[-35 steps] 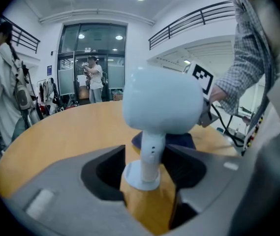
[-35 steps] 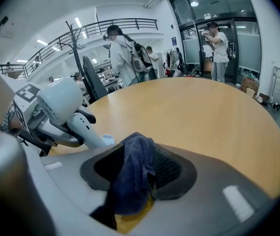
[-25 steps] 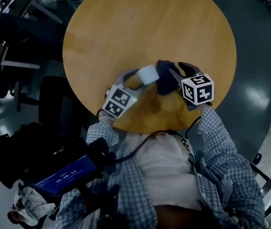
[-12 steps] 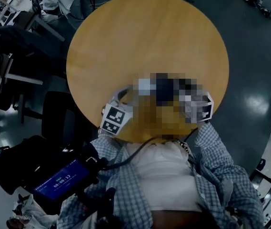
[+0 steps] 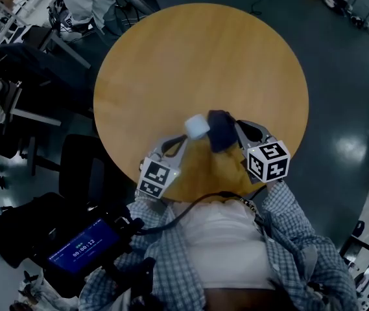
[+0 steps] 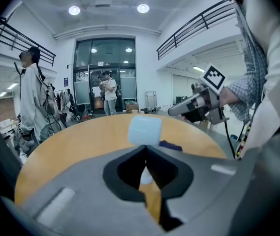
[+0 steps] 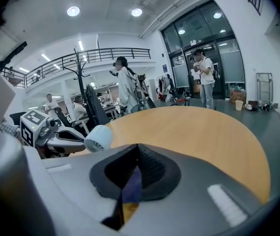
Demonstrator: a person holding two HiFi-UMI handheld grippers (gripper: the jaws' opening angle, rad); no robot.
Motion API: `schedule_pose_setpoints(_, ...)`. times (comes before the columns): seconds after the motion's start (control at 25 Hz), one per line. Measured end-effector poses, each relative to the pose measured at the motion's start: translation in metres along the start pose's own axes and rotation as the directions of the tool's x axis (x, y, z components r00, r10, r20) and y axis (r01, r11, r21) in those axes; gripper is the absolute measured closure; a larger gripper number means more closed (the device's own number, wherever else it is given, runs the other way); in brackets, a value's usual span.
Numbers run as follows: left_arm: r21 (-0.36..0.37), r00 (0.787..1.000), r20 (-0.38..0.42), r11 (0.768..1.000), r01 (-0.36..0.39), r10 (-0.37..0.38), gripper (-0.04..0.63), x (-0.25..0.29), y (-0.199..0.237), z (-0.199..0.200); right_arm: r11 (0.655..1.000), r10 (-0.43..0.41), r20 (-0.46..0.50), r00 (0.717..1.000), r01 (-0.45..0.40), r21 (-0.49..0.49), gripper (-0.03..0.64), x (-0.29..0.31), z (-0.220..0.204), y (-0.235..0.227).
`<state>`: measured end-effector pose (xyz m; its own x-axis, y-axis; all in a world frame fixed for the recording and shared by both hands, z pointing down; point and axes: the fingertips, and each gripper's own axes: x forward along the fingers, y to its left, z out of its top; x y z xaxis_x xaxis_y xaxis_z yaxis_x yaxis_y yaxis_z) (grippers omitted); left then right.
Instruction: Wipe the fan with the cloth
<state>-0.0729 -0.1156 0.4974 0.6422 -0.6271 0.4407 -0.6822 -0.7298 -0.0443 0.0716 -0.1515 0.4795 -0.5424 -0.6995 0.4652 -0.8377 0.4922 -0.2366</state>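
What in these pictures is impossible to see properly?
Fan blades: too small in the head view and the right gripper view.
Fan's lower part: left gripper view, hidden by the left tool shut on it.
Cloth: right gripper view, only a sliver shows in the shut right tool; head view, too dark for folds.

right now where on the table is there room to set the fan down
The table is bare across its far half and its left and right sides. Crowded only at the near edge: left hand-held gripper with the fan, right hand-held gripper with the cloth.
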Motion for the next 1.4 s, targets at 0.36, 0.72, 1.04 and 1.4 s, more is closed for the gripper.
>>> schedule_pose_setpoints(0.36, 0.019, 0.999, -0.005, 0.999, 0.032, -0.032, 0.595, 0.002, -0.011, 0.0, 1.0, 0.018, -0.017, 1.0, -0.018, -0.024, 0.614, -0.001, -0.007, 0.008)
schedule_pose_setpoints(0.72, 0.017, 0.999, -0.005, 0.999, 0.031, -0.031, 0.595, 0.004, -0.016, 0.002, 0.998, 0.012, -0.033, 0.999, -0.014, -0.059, 0.614, -0.007, -0.011, 0.007)
schedule_pose_setpoints(1.04, 0.014, 0.999, -0.01, 0.999, 0.037, -0.037, 0.595, 0.004, -0.018, 0.001, 0.998, 0.01, -0.041, 0.999, -0.012, -0.061, 0.614, -0.008, -0.012, 0.007)
schedule_pose_setpoints(1.4, 0.01, 0.999, -0.015, 0.999, 0.043, -0.043, 0.595, 0.004, -0.019, -0.001, 1.0, 0.022, -0.053, 0.998, -0.023, -0.017, 0.614, -0.007, -0.017, 0.007)
